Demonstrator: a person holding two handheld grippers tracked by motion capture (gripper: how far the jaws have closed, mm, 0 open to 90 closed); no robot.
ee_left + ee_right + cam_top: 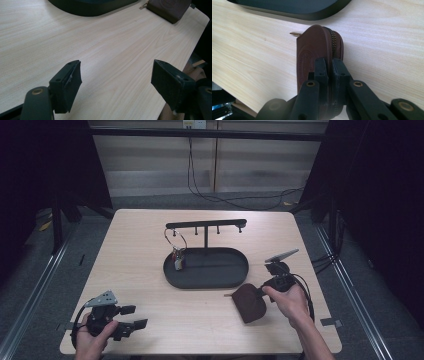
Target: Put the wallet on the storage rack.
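Here the right gripper (329, 67) has its jaws clamped on the edge of a brown rounded leather zip pouch (248, 302) near the table's right front, just before the black oval tray (240, 272), while the left gripper (117, 85) rests with jaws wide apart on nothing.

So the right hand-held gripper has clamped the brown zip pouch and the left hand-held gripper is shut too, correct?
Not quite. The right hand-held gripper has clamped the brown zip pouch, but the left hand-held gripper is open: the left gripper view shows its jaws wide apart with only bare table between them.
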